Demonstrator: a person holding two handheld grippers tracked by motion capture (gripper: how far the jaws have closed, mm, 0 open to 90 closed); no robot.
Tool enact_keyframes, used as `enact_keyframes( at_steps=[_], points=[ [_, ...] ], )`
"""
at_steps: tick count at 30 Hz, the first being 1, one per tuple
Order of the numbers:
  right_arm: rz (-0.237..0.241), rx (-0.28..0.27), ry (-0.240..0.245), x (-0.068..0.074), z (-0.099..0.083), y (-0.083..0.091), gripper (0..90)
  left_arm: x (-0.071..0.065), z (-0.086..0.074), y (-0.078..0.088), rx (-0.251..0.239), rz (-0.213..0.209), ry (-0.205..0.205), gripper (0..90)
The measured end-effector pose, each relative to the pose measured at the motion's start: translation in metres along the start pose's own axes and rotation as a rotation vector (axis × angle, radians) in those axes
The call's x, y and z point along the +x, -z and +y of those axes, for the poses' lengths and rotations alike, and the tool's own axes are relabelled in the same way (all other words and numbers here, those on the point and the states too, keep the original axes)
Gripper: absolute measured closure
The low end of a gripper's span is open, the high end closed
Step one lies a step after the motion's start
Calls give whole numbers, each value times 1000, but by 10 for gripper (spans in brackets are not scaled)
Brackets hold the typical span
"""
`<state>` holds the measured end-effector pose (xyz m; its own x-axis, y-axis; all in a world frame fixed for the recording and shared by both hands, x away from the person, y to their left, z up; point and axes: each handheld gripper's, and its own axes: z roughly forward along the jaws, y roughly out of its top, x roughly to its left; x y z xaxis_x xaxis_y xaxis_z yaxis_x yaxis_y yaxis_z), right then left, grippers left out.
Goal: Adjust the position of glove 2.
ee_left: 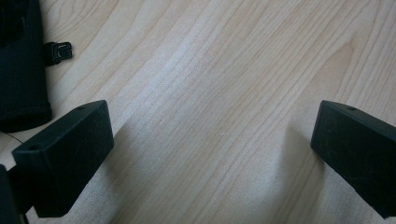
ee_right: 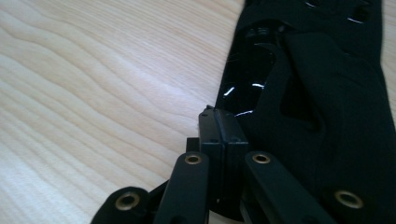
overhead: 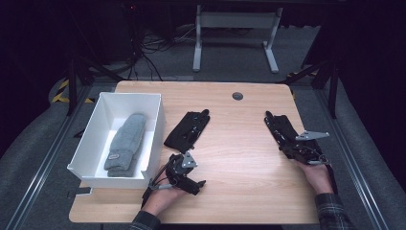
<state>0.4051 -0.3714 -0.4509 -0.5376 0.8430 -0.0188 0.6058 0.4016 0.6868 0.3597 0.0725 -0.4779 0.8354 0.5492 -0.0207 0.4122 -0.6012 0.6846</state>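
A light wooden surface (overhead: 239,143) carries a white box (overhead: 95,139) at its left side, and a pair of grey socks (overhead: 125,143) lies inside it, lengthwise.

Just right of the box a black glove (overhead: 188,129) lies flat on the wood. A second black glove (overhead: 279,125) lies toward the right edge, well apart from the first.

The left hand-held gripper (overhead: 197,187) sits low near the front edge, close to the box's front corner, held by the left hand (overhead: 160,200). In the left gripper view its jaws stand wide apart with bare wood between them — nothing is held. The cuff end of the nearer glove (ee_left: 21,70) shows at the left of that view, beside a small black clip (ee_left: 58,50).

The right hand-held gripper (overhead: 282,134) reaches up from the right hand (overhead: 317,176) and lies along the right glove. In the right gripper view its jaws are pressed together at the glove's edge (ee_right: 327,93) — whether any fabric is pinched between them cannot be told.
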Motion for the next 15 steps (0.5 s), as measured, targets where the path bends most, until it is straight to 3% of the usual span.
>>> enact_keyframes(
  at_steps=[6,7,8,11,15],
  points=[
    [69,17,43,11,4,-5,900,0,0,0,-1,0,2,0],
    [76,14,82,18,7,-6,900,0,0,0,0,0,1,0],
    [76,14,82,18,7,-6,900,0,0,0,0,0,1,0],
    [32,-46,68,12,15,1,900,0,0,0,0,1,1,0],
    [-17,-63,52,2,19,2,900,0,0,0,-1,1,2,0]
  ],
)
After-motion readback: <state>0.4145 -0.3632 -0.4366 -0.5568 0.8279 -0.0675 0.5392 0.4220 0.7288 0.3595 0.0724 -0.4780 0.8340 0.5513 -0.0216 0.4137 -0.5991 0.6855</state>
